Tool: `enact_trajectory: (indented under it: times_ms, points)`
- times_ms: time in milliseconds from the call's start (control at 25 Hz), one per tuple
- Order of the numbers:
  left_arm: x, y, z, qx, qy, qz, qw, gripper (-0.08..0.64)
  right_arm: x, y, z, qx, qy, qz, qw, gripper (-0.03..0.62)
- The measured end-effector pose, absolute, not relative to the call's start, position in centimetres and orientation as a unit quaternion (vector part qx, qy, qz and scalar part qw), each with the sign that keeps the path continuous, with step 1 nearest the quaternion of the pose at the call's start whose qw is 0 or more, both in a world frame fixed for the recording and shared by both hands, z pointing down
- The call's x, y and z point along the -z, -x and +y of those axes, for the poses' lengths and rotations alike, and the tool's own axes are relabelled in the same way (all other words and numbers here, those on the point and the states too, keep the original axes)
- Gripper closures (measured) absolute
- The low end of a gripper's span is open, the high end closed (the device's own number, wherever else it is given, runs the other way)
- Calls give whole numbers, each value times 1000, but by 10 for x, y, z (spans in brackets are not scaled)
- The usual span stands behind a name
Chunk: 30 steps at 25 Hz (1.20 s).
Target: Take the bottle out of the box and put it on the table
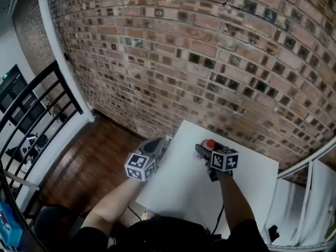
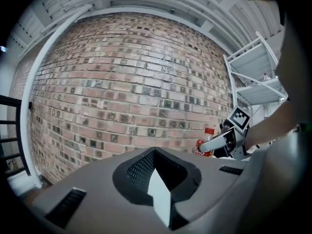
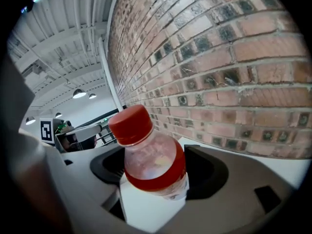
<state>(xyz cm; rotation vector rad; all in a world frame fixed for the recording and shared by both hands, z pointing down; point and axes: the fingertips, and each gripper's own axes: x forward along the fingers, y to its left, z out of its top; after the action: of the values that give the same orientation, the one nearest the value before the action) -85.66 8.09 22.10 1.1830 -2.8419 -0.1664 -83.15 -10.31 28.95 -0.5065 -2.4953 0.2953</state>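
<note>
right gripper [image 3: 154,191] grips bottle [image 3: 153,155] | axis near-upright | cap up, leaning left

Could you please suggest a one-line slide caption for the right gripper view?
Right hand-held gripper holds a red-capped bottle in front of a brick wall.

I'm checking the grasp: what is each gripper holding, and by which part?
The right gripper holds the bottle by its lower body; the red cap sticks out free. The left gripper is shut, empty.
</note>
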Motion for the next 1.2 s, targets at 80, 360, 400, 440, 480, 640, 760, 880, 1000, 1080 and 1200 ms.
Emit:
enact_trajectory:
  times_ms: [80,360,400,440,480,640,760,880,1000,1080,1200]
  points:
    - [-226,876,74,48,-378,-924,35,558,-294,856,-111,-114,194,-930,289,235]
    - [-258,915,67,52,-365,-927,61,558,-330,915,-117,-90,203,-921,319,233]
    - [-264,916,69,49,-360,-929,67,558,-337,918,-116,-92,204,-918,326,233]
    - [-271,918,73,48,-354,-931,74,558,-344,920,-115,-94,204,-915,335,233]
    - [-277,920,77,48,-348,-933,81,558,-351,921,-115,-96,204,-912,342,233]
    - [-288,922,85,51,-339,-935,97,558,-359,925,-111,-94,209,-911,343,231]
    - [-290,922,89,52,-335,-935,100,558,-361,929,-110,-83,212,-916,330,225]
    - [-289,918,93,52,-338,-934,102,558,-363,930,-113,-81,202,-925,310,219]
    - [-284,914,102,54,-338,-934,100,558,-360,928,-117,-83,182,-937,288,169]
    - [-279,912,109,58,-333,-936,98,558,-356,925,-123,-82,164,-943,279,169]
    - [-273,907,120,62,-327,-938,93,558,-348,920,-126,-78,155,-946,273,169]
